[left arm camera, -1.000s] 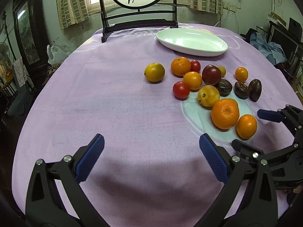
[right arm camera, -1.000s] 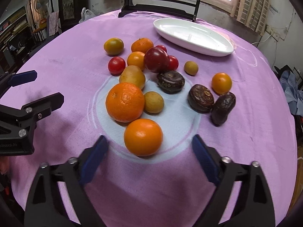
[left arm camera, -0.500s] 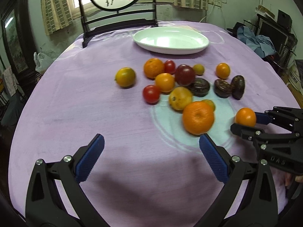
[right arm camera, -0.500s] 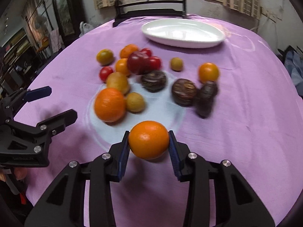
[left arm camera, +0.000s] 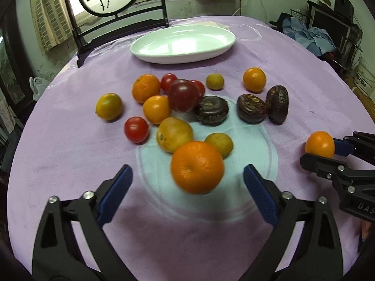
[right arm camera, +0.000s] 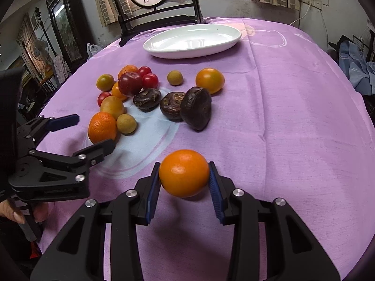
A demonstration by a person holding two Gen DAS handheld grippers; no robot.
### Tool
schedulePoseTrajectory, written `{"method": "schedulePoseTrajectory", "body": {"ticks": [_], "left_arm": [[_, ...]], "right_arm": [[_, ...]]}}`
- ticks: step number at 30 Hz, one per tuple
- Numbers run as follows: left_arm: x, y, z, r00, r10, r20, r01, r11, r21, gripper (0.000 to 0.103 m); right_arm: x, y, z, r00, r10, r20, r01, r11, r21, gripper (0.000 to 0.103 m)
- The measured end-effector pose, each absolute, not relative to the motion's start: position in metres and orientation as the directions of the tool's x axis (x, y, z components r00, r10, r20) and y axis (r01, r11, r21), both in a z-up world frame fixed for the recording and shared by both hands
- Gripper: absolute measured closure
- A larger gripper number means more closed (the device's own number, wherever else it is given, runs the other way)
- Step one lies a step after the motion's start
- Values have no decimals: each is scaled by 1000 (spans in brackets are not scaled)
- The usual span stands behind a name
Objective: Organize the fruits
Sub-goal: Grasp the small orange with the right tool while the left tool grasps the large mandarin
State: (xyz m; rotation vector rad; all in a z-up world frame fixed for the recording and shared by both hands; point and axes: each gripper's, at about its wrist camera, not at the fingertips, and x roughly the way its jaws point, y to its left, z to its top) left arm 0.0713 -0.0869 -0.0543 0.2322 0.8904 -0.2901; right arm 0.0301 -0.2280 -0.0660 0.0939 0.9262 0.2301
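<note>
Left wrist view: the left gripper (left arm camera: 187,182) is spread wide, holding nothing. The large orange (left arm camera: 197,167) lies on the cloth between its blue fingers, touching neither. Beyond it the remaining fruit is clustered mid-table: tomatoes, small oranges, a dark plum (left arm camera: 183,95) and three dark wrinkled fruits. The white oval plate (left arm camera: 182,44) stands at the far side with nothing in it. At the right edge, the right gripper (left arm camera: 325,151) is clamped on a small orange (left arm camera: 320,144).

Right wrist view: the small orange (right arm camera: 184,173) sits squeezed between both blue pads (right arm camera: 152,187), lifted clear of the cloth, judging by its shadow below.

Progress: early. One fruit is gripped, none is on the plate; all others remain to be sorted.

Surface: a round table under a purple cloth (right arm camera: 293,128) with a pale blue ring motif. Room: a dark wooden chair (right arm camera: 159,18) at the far side, curtained window behind it, clutter at the right.
</note>
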Motion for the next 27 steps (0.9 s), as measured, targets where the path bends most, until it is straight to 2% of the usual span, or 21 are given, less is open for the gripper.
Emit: {"method": "schedulePoseTrajectory", "body": {"ticks": [2, 4, 6, 7, 15, 27], "left_arm": [[76, -91, -60, 566, -165, -808, 360, 931, 63, 27], [77, -93, -66, 547, -165, -821, 367, 928, 58, 34], [76, -93, -65, 547, -190, -816, 378, 925, 38, 46], [76, -93, -64, 553, -186, -812, 374, 926, 43, 56], [72, -84, -54, 545, -241, -803, 419, 908, 11, 58], [86, -66, 24, 630, -291, -720, 442, 897, 25, 58]], "right_arm": [[29, -231, -66, 580, 240, -779, -154, 971, 185, 63], [29, -234, -65, 580, 240, -778, -153, 971, 185, 63], [29, -234, -65, 580, 241, -779, -153, 971, 186, 63], [29, -234, -66, 578, 239, -780, -153, 971, 184, 63], [28, -233, -60, 580, 245, -777, -167, 969, 181, 63], [55, -234, 6, 673, 247, -697, -225, 966, 125, 63]]}}
